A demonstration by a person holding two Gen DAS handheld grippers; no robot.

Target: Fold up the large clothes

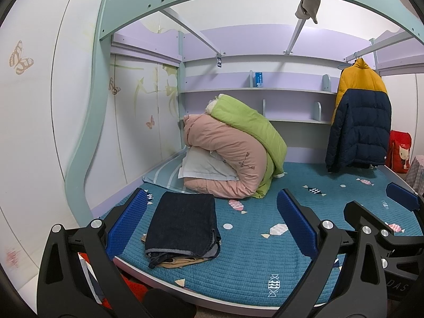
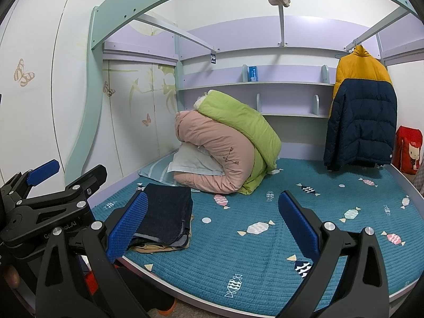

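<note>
Both grippers' fingers (image 1: pixel 294 225) (image 2: pixel 124 230) spread wide, empty, above the bed's edge (image 1: pixel 238 286), folded jeans (image 1: pixel 182 225) between the left pair.

The folded jeans (image 1: pixel 182 225) are dark, coarse denim on a quilted, matt cloth bedspread (image 1: pixel 251 251). The gripper fingers (image 1: pixel 296 225) carry ribbed blue pads on matt black plastic. The hanging jacket (image 1: pixel 360 122) is puffy with a slight sheen

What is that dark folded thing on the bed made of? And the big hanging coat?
The folded dark garment looks like denim: matte indigo with a paler inside at its layered edges. The hanging coat looks like smooth, slightly shiny synthetic shell, stitched into puffy padded bands.
</note>
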